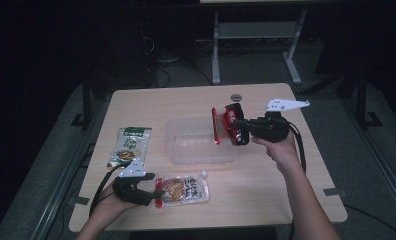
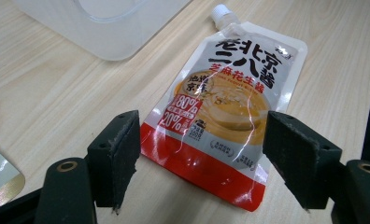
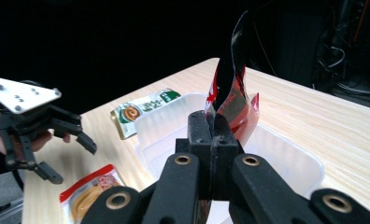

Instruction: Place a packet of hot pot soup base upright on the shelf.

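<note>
The right gripper (image 3: 214, 128) has its two black jaws pressed together on a red and black pouch (image 3: 232, 100), a thin glossy packet that stands up from the pads and bends a little at the top. In the high view this pouch (image 1: 229, 125) hangs above the right end of a clear plastic tub (image 1: 186, 145), not touching it. The tub is rectangular with rounded corners, its walls are milky and translucent (nothing lies inside it), and it stands in the middle of the table (image 1: 266, 190), whose top is pale wood grain.

The left gripper (image 2: 202, 154) has its jaws wide apart. Its rough black pads stand on either side of the red bottom edge of a spouted sauce pouch (image 2: 230, 102), without pressing on it. This pouch is flat and shiny, white at the top with an orange picture and a small white cap, and it lies at the near left of the table. Farther left lies a green and white packet (image 1: 130, 146), also flat.
</note>
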Tool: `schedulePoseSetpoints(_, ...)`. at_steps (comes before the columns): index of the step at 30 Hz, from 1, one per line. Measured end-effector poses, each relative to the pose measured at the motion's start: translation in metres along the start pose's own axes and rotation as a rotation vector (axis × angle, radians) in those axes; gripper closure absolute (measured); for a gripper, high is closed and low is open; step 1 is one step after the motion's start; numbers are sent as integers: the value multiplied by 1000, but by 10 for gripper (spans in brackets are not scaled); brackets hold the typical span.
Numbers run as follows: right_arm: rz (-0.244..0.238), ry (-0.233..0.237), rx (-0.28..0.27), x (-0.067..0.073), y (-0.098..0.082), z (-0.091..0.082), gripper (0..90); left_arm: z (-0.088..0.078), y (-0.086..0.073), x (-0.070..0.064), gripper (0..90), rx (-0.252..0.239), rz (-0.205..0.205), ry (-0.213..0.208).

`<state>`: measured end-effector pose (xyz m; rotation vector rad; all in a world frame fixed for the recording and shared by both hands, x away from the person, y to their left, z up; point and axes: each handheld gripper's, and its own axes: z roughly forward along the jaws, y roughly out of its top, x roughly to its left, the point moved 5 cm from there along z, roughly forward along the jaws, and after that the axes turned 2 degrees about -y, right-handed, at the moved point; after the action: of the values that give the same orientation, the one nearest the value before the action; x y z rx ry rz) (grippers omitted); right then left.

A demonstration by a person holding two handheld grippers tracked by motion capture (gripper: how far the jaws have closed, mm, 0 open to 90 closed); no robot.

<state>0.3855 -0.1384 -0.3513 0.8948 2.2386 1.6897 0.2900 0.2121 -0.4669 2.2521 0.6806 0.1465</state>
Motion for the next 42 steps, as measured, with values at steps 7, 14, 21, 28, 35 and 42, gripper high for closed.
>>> schedulePoseSetpoints(7, -2, -29, 19, -5, -5, 2, 899, -1, -1, 1, 274, 2, -4, 2)
schedulePoseSetpoints(14, 11, -40, 36, -8, -16, 2, 898, -2, -1, 2, 274, -1, -6, 5)
schedulePoseSetpoints(21, 20, -37, 46, -9, -21, 6, 898, -2, -2, 3, 274, 7, 2, 4)
schedulePoseSetpoints(28, 29, -36, 43, -8, -23, 8, 897, -1, -2, 2, 274, 9, 2, 3)
schedulePoseSetpoints(35, 21, -33, 55, -4, -24, 16, 897, 0, -2, 2, 274, 14, -1, -1)
schedulePoseSetpoints(42, 26, -35, 55, -5, -25, 20, 897, 0, -2, 3, 274, 13, -2, 0)
